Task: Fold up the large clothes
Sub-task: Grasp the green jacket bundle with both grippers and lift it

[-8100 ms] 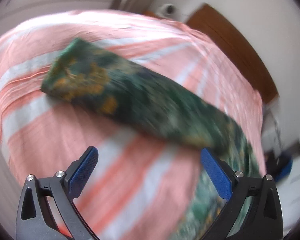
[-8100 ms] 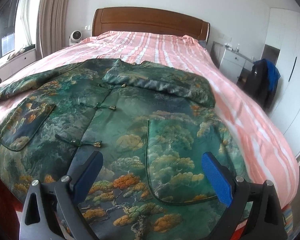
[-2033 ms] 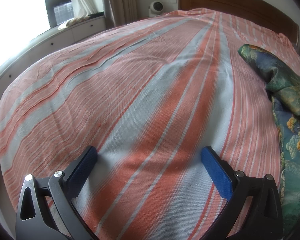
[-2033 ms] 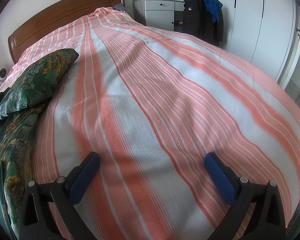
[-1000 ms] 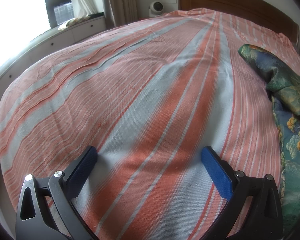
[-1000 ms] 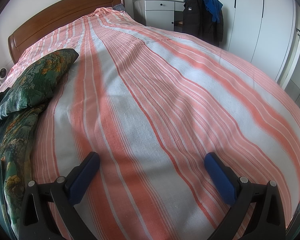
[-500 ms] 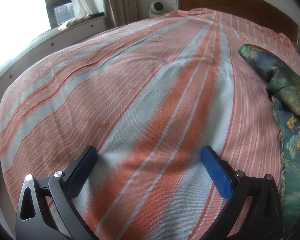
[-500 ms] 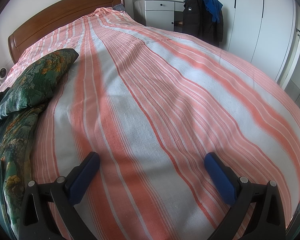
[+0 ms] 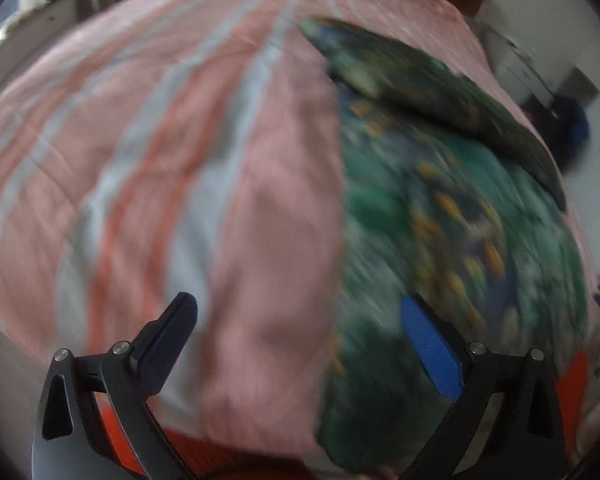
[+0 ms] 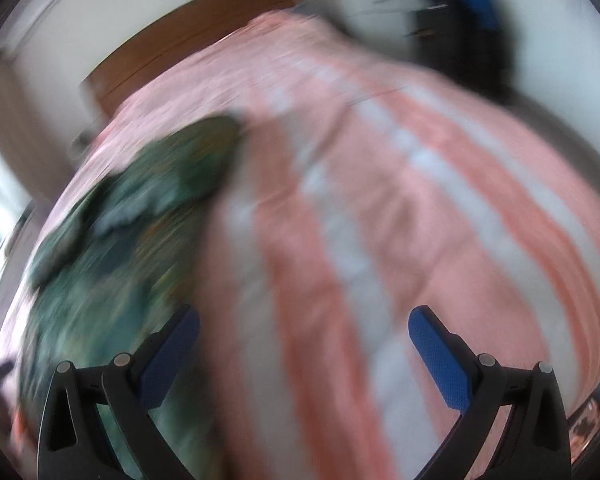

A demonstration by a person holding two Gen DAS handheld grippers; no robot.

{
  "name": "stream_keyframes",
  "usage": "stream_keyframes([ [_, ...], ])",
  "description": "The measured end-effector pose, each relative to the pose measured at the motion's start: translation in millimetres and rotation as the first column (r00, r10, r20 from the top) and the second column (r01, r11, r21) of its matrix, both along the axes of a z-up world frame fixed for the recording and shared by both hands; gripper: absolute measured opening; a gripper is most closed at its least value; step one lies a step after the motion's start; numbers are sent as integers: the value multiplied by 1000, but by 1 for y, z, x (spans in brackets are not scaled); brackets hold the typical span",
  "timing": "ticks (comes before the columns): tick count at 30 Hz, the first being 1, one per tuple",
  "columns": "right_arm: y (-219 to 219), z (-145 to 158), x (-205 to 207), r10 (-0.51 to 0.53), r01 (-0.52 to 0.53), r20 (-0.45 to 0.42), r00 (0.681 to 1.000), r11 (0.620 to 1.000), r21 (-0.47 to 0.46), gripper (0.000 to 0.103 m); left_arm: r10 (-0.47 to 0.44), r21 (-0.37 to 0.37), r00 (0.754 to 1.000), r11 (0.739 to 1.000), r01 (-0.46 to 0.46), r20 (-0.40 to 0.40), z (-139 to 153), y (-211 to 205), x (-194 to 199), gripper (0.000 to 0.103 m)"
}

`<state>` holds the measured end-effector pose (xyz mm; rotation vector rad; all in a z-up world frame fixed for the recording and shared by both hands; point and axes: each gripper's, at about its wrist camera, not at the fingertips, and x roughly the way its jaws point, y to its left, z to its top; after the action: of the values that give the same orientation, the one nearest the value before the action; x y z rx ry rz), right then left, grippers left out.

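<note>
Green patterned jacket (image 9: 440,208) lies on the striped bedspread (image 9: 180,160); left claw (image 9: 300,328) and right claw (image 10: 304,340) both gape wide, empty.

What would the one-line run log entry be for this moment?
left hand-held gripper: open, empty | right hand-held gripper: open, empty | green jacket: on striped bedspread, sleeve folded over | views blurred

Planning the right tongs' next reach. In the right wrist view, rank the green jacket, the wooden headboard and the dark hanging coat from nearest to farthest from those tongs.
1. Green jacket: lower left, on the striped bedspread, its near end by the left finger of the open right tongs.
2. Wooden headboard: upper left, at the bed's far end.
3. Dark hanging coat: upper right, beyond the bed. Blur leaves these last two close to call.
</note>
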<state>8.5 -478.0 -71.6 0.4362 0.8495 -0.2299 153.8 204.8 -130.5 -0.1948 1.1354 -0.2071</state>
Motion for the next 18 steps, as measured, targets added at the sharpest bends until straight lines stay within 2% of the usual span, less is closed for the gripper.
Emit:
stream_keyframes([
  [3,29,0,-13,158,-154,-40,987,984,84,102,-37,-40,997,999,34,-73,-13,-16,-16,102],
  [6,47,-7,-18,237,-224,-65,969,961,164,102,-69,-66,989,996,61,-127,-24,-25,-28,98],
  [7,53,-9,-17,260,-245,-77,963,956,162,102,-81,-50,988,996,76,-128,-24,-29,-33,96],
  [9,65,-13,-14,301,-287,-113,947,950,124,97,-104,-22,986,994,102,-130,-24,-33,-36,84],
  [10,69,-16,-10,315,-302,-129,940,946,116,88,-109,-25,985,994,107,-136,-23,-33,-38,80],
  [13,75,-26,1,337,-313,-188,923,938,147,76,-115,-7,983,993,116,-144,-16,-32,-40,63],
  [14,78,-29,4,343,-317,-206,917,937,146,73,-116,8,983,993,118,-142,-14,-31,-40,52],
  [15,82,-28,2,352,-327,-215,911,934,145,63,-113,20,984,993,117,-140,-12,-28,-40,37],
  [16,87,-29,3,363,-341,-229,903,931,132,47,-112,19,984,993,115,-138,-11,-28,-41,29],
  [17,92,-29,2,362,-344,-239,901,932,115,38,-109,11,985,994,111,-135,-9,-26,-41,21],
  [18,95,-28,1,361,-349,-250,898,933,94,22,-103,10,986,994,105,-130,-7,-24,-42,14],
])
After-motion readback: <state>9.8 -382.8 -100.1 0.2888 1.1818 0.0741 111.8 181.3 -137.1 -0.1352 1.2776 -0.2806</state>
